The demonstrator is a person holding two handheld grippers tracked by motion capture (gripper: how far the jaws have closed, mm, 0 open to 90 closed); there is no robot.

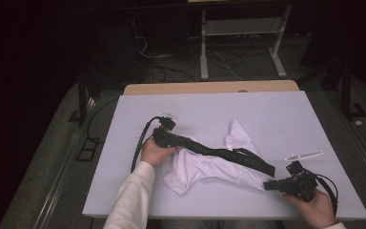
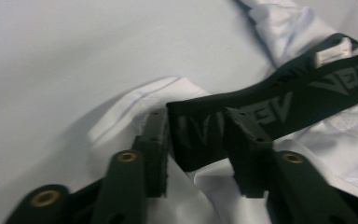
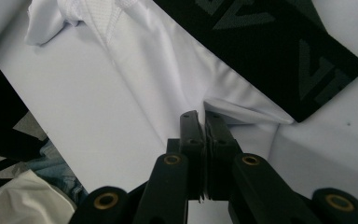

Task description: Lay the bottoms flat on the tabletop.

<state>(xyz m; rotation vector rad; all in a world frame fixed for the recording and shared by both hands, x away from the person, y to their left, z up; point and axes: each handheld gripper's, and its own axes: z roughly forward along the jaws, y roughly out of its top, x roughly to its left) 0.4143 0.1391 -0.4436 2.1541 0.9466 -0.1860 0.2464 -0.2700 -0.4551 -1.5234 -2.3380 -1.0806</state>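
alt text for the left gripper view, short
The left gripper stands with its jaws open around the end of a black waistband with grey lettering, pads not pressing it. The band belongs to a crumpled white garment lying on a pale table.

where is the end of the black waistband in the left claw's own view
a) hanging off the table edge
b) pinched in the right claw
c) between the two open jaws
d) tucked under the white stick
c: in the left gripper view the lettered end of the black waistband lies between the two jaws of the left claw, which stand apart on either side of it, on top of the white garment.
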